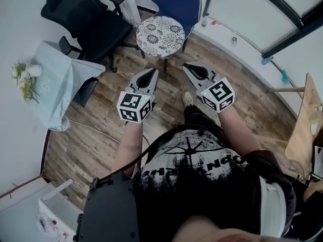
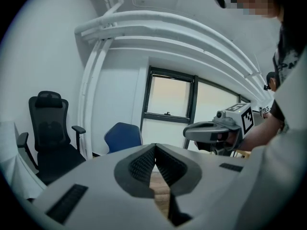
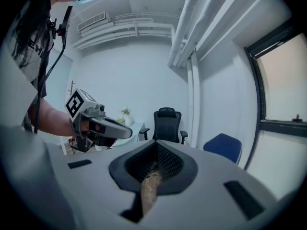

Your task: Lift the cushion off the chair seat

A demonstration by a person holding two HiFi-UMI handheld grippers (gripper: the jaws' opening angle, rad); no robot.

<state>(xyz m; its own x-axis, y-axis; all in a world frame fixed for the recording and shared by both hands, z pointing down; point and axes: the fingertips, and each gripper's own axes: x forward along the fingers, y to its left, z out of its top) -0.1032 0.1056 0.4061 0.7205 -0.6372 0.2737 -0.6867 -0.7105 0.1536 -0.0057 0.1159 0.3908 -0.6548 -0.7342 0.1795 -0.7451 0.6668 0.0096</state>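
A round white cushion (image 1: 160, 36) with a black floral print lies on the seat of a blue chair (image 1: 179, 1), at the top of the head view. My left gripper (image 1: 153, 70) and right gripper (image 1: 184, 64) are held side by side in the air in front of the chair, short of the cushion and not touching it. Both point toward it. Each gripper's jaws meet at the tips with nothing between them. The left gripper view shows the blue chair (image 2: 122, 135) beyond the shut left gripper (image 2: 155, 147). The right gripper view shows it (image 3: 223, 147) past the right gripper (image 3: 156, 145).
A black office chair (image 1: 86, 21) stands left of the blue chair. A table with a pale blue cloth (image 1: 55, 82) and flowers (image 1: 25, 79) is at the far left. A wooden table edge (image 1: 303, 125) is at the right. The floor is wood planks.
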